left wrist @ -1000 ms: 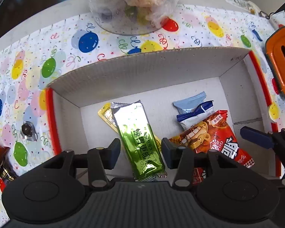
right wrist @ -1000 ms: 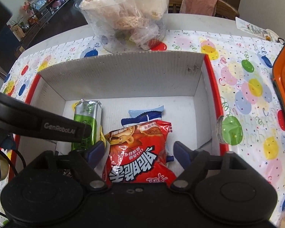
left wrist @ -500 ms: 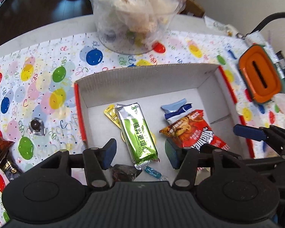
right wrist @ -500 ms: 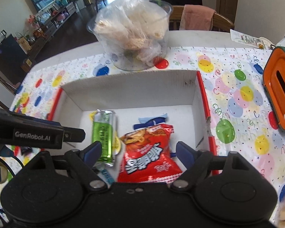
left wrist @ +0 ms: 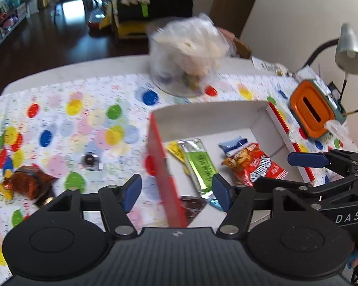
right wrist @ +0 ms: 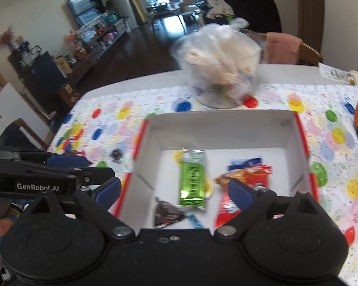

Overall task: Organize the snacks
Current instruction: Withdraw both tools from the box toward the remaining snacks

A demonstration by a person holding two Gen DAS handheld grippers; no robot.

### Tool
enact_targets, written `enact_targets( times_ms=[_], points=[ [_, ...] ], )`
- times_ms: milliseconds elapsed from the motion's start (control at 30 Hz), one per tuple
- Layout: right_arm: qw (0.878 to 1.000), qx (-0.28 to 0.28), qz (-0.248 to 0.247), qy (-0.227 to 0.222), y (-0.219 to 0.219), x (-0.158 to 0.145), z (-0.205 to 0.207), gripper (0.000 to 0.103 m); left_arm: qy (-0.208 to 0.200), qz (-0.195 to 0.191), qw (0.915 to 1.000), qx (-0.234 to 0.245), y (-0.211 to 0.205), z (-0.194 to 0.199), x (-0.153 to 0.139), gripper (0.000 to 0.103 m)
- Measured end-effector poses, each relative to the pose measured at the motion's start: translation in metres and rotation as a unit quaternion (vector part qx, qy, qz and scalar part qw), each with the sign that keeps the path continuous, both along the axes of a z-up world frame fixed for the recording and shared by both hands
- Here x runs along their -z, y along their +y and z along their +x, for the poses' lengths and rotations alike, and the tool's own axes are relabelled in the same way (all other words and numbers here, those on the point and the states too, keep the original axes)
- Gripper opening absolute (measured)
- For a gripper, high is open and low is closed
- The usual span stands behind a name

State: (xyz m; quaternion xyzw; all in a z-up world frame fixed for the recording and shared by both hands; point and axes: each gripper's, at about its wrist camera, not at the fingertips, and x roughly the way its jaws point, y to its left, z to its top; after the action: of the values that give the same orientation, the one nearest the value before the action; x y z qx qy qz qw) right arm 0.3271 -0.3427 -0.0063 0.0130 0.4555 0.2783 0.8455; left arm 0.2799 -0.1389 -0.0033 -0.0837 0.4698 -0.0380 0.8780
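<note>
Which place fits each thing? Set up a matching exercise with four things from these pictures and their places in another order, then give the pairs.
Things:
1. green snack bar
2. brown wrapped snack
3. clear bowl of bagged snacks
4. orange container

Places:
A. on the tablecloth, left of the box
B. lying inside the box
C. right of the box
D. beyond the box's far wall

Pairs: 1-B, 2-A, 3-D, 4-C
</note>
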Motion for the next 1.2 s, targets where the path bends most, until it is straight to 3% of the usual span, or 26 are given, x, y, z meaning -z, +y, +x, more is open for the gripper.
enact_targets(
  times_ms=[133, 300, 567, 867, 1200],
  points=[
    [1.0, -0.013, 0.016, -0.011, 0.022, -0.008, -0.014, 0.101, -0.028, 0.003, 0.9995, -0.011, 0.027, -0.023, -0.007, 0.067],
    [0.999, -0.032, 0.017, -0.025, 0.054, -0.013, -0.032, 0.103, -0.053, 0.009, 0.9981, -0.03, 0.063, -0.05, -0.012, 0.075],
    [0.999, -0.049, 0.004, -0.016, 0.11, -0.003, -0.046, 0.103, -0.087, 0.034, 0.9939, -0.059, 0.134, -0.083, -0.009, 0.081],
    [0.998, -0.052, -0.021, -0.004, 0.166, 0.018, -0.044, 0.103, -0.074, 0.024, 0.9938, -0.08, 0.218, -0.094, 0.016, 0.081],
    [0.996, -0.057, -0.066, -0.006, 0.213, 0.052, -0.02, 0.1, -0.052, 0.023, 0.996, -0.069, 0.276, -0.084, 0.05, 0.081]
  ],
)
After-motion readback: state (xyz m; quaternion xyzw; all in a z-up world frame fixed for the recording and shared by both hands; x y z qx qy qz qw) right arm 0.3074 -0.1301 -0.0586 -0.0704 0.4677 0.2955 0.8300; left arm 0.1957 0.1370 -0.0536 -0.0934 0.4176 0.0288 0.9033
